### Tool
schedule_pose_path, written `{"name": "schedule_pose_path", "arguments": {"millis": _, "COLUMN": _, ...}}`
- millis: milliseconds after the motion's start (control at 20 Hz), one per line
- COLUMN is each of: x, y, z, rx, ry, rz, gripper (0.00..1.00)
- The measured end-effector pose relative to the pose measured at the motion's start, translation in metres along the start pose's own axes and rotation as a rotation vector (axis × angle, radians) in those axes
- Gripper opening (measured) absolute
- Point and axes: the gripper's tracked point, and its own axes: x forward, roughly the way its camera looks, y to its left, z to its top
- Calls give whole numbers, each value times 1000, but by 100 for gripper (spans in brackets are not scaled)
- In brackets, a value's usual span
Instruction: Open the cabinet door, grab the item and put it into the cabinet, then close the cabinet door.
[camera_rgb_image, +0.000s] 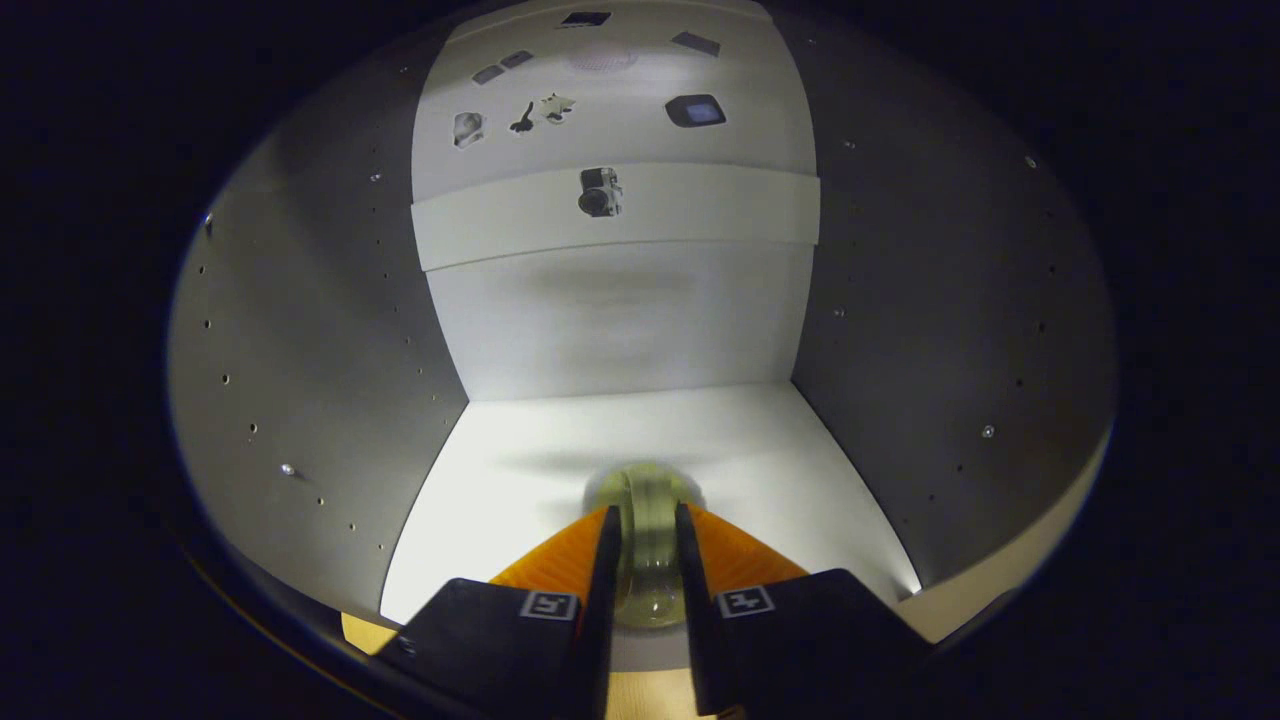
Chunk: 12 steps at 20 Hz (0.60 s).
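Jar inside the cabinet, release comes next

Jar first: a small clear glass jar with a pale yellow-green tint (645, 530), rounded and see-through, sits pinched between the two fingers of my tongs (645, 525). Both fingers press on its sides, one left and one right, so the tongs are closed on it and not spread. I cannot tell for certain whether its base already touches the surface below or hangs just above it; a soft shadow lies around and just beyond it.

Under and ahead of the jar is the white cabinet floor (560, 450), brightly lit. A grey side wall (310, 330) with rows of small peg holes rises on the left, a matching one stands on the right, and the white back panel (615, 320) closes the space beyond the jar. Higher up a white shelf (700, 210) crosses the cabinet, and small dark shapes show on and above it, too small for me to name.

I judge that the door is open and the item grabbed, and I am in the placing step, with the jar well inside the cabinet. The next move calls for lowering until the jar stands firm, spreading the tongs gently so it does not roll or tip, then drawing straight back without brushing it. Closing the door is not yet done.
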Motion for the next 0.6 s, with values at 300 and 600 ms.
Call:
{"name": "schedule_pose_path", "arguments": {"millis": 300, "x": -19, "y": 6, "z": 15, "rx": 7, "ry": -61, "rz": 40, "gripper": 100}}
{"name": "schedule_pose_path", "arguments": {"millis": 600, "x": -96, "y": 6, "z": 48, "rx": -66, "ry": -263, "rz": 27, "gripper": 100}}
